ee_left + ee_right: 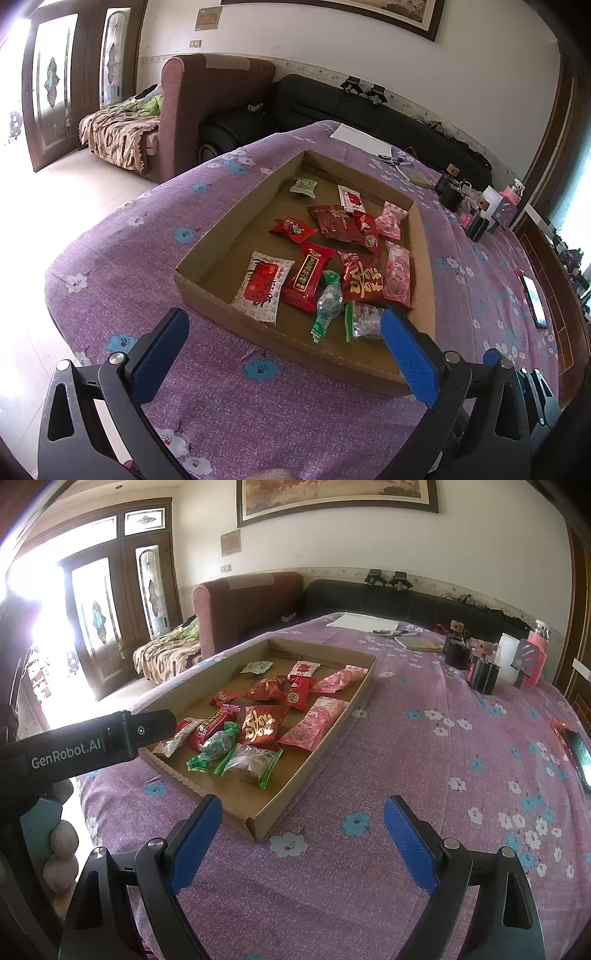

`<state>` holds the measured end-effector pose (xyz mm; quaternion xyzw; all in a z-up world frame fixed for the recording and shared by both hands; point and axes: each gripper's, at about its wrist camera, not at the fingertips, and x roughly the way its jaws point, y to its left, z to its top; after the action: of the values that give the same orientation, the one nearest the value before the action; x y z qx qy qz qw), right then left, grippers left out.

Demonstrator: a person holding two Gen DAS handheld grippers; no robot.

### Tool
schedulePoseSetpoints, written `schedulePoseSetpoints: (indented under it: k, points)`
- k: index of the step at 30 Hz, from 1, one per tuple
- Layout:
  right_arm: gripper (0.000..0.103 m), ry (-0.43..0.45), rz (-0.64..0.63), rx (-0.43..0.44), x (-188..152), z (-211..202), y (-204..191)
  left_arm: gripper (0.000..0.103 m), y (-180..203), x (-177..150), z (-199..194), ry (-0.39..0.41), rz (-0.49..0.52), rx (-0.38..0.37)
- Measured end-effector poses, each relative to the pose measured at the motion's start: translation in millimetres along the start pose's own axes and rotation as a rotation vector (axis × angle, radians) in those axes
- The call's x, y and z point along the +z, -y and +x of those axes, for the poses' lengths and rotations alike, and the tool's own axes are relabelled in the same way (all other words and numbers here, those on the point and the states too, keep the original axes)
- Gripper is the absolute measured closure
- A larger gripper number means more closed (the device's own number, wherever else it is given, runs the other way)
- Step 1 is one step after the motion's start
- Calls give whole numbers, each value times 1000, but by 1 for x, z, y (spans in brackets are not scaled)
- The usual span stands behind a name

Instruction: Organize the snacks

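Note:
A shallow cardboard tray (236, 206) lies on the purple flowered cloth and holds several wrapped snacks. Among them are a white-and-red packet (262, 286), a red packet with gold characters (360, 278), a green candy (328, 299), a clear green-edged packet (251, 762) and two pink packets (397, 275). My left gripper (284, 350) hovers open before the tray's near edge, its right pad in front of the clear packet. My right gripper (303, 843) stands open over bare cloth by the tray's (266, 825) near corner, holding nothing. The left gripper's black housing (110, 738) shows at the left of the right wrist view.
A phone (581, 753) lies at the cloth's right side. Black cups (484, 677), a pink bottle (537, 653), a notebook and paper (360, 622) crowd the far end. A hand's fingers (61, 845) grip the left handle. Sofas stand beyond; the table drops off at left.

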<state>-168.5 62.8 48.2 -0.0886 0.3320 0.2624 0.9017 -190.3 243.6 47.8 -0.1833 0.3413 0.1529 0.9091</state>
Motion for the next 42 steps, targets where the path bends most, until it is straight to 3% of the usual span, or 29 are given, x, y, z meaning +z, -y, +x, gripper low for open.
schedulePoseSetpoints:
  k: [42]
  points:
    - [12, -4, 10, 4, -1, 2, 2, 0, 3, -4, 4, -23, 8, -12]
